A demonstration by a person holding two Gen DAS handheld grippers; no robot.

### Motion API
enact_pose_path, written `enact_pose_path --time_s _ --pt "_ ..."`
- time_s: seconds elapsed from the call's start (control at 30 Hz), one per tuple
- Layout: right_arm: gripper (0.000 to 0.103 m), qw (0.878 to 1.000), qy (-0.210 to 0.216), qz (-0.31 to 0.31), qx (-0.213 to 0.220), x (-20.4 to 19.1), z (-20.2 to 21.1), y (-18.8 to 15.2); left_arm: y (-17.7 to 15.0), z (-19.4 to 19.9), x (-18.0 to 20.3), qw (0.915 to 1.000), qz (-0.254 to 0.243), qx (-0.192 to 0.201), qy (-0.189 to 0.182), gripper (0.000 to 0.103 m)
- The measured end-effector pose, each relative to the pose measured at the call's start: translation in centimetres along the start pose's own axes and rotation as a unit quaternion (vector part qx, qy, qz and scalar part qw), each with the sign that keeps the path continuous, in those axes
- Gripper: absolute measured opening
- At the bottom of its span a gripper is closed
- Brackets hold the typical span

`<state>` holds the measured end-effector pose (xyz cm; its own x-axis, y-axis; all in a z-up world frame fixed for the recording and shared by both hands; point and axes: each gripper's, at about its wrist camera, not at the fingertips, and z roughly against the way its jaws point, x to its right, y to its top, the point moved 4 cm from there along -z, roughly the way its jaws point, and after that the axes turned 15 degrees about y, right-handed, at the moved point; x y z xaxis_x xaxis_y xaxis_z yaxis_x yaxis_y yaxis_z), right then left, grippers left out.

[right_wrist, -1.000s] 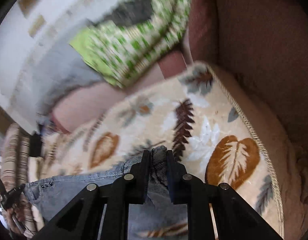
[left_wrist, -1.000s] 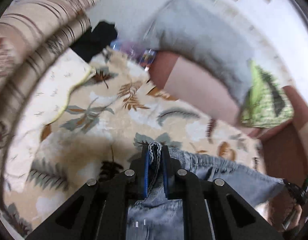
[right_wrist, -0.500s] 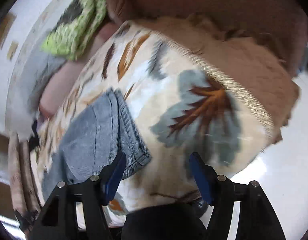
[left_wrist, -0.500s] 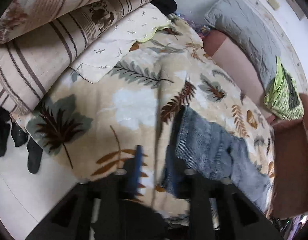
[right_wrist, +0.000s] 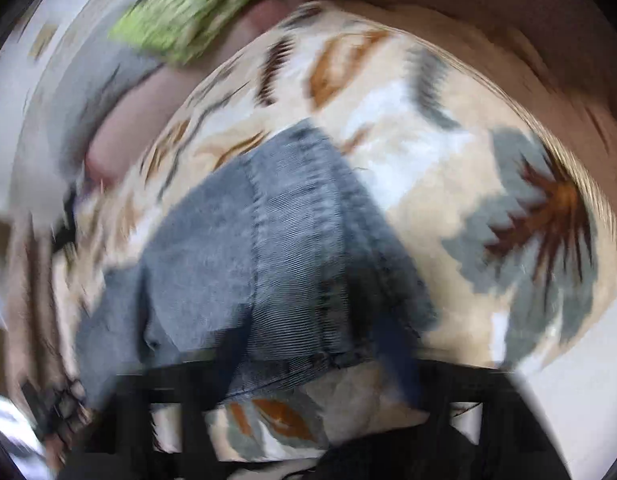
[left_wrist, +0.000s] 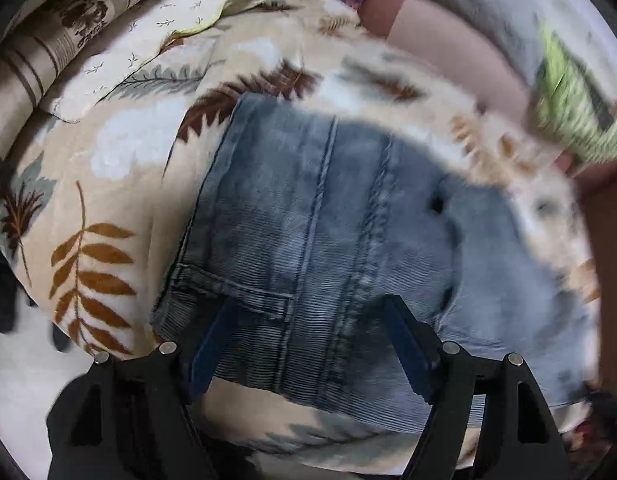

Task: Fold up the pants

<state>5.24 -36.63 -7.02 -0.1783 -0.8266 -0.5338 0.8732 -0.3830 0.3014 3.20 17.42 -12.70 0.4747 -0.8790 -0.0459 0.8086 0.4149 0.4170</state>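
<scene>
Left wrist view: the faded blue denim pants lie folded into a compact rectangle on the cream leaf-printed fleece blanket that covers the bed, near the bed's front edge. The left tongs stand wide apart over the near end of the bundle, holding nothing; their blue-padded fingers frame a pocket seam. Beyond, at the bed's far edge, lie a striped brown-and-beige rolled quilt and a green patterned cushion.

In the right wrist view, much blurred, the same pants show as a thick stack with one hemmed edge toward the camera, close to the front edge of the blanket. The right tongs also seem apart and empty, though the blur makes their fingers faint.

Judging from this, the folding looks largely done: the legs are doubled over and released. What may remain is one more fold or a smoothing of the stack.
</scene>
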Motion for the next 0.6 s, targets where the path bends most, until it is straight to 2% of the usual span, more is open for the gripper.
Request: enact_pose_path --time_s 0.07,0.17,0.23,0.27,0.33,0.37,0.4,0.5,0.6 --pt "0.018 0.998 -0.031 0.046 -0.009 -1.0 0.7 0.4 0.2 0.2 0.2 0.9997 -0.015 0.016 0.011 0.077" --pt "0.016 0.995 -0.064 0.076 0.024 -1.4 3.9 1.8 0.7 0.0 0.0 0.9997 -0.021 0.014 0.008 0.077" --pt "0.016 0.992 -0.087 0.075 0.043 -0.1 5.5 2.6 1.1 -0.1 -0.4 0.9998 -0.015 0.016 0.004 0.077" --pt "0.016 0.994 -0.083 0.070 0.035 0.4 5.2 2.5 1.4 -0.2 -0.5 0.9996 -0.018 0.019 0.008 0.077" --pt "0.018 0.994 -0.088 0.068 -0.011 2.2 2.8 1.5 1.7 -0.4 -0.3 0.9993 -0.027 0.021 0.015 0.078" --pt "0.023 0.992 -0.098 0.069 -0.031 3.2 1.6 0.8 1.9 -0.4 -0.2 0.9991 -0.032 0.019 0.018 0.078" --pt "0.032 0.992 -0.101 0.071 -0.023 3.6 1.5 0.4 1.8 -0.3 -0.1 0.9991 -0.034 0.016 0.020 0.078" --pt "0.070 0.995 -0.089 0.033 0.029 4.1 3.9 1.0 2.1 1.8 -0.5 0.9993 -0.017 0.030 0.011 0.078" --pt "0.070 0.992 -0.090 0.035 0.082 3.0 6.8 2.4 2.5 5.1 0.2 0.9967 -0.023 0.076 -0.017 0.078"
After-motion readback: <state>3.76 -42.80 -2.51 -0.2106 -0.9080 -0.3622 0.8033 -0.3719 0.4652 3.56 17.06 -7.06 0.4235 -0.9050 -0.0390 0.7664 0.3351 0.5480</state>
